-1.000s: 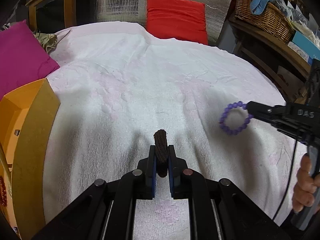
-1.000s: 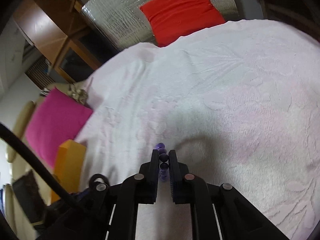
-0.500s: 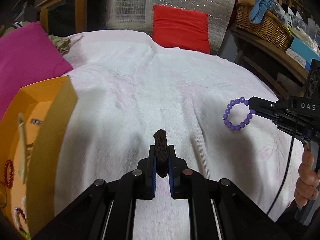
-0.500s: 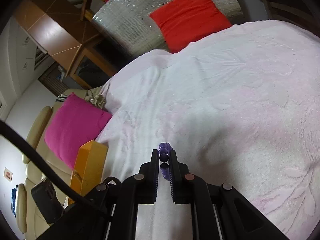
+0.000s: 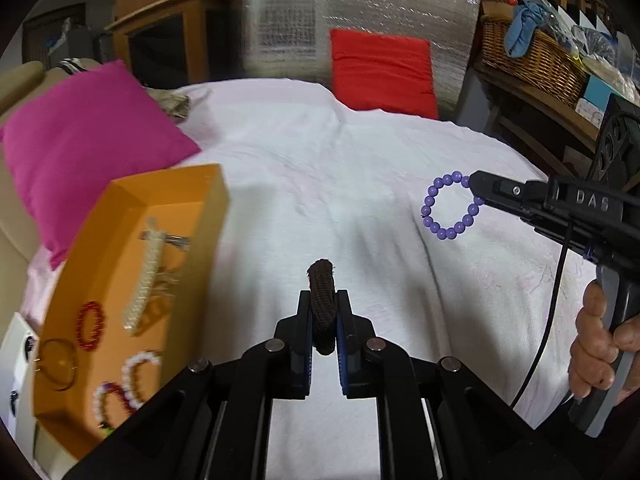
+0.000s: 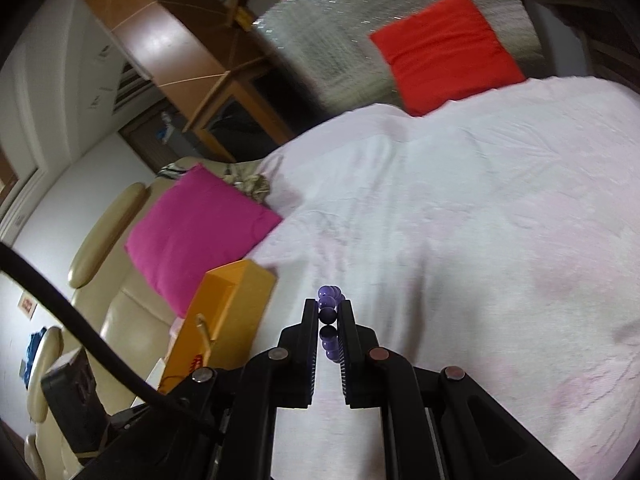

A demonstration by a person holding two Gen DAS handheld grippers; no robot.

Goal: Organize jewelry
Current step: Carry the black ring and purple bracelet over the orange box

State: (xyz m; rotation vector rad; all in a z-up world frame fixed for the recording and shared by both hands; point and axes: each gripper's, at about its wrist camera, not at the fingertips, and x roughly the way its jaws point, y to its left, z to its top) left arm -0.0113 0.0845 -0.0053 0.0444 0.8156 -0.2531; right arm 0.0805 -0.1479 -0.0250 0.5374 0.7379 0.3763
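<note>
My left gripper [image 5: 323, 300] is shut on a dark brown braided band [image 5: 321, 280] and holds it above the white cloth. My right gripper [image 6: 329, 306] is shut on a purple bead bracelet [image 6: 330, 300]; in the left wrist view the bracelet [image 5: 450, 232] hangs as a ring from the right gripper's tip [image 5: 474, 188]. An orange tray [image 5: 200, 184] lies at the left with a pearl strand [image 5: 146, 280], a red bead bracelet [image 5: 90, 326], a thin gold ring and white bead bracelets in it. The tray also shows in the right wrist view [image 6: 236, 292].
A white towel-covered surface [image 5: 360, 168] spreads ahead. A magenta cushion [image 5: 88, 148] lies behind the tray, a red cushion [image 5: 382, 72] at the far edge. A wicker basket [image 5: 532, 60] sits on a shelf at the right.
Both grippers have swung left toward the orange tray, which now shows its contents in the left wrist view. Both still hold their pieces.
</note>
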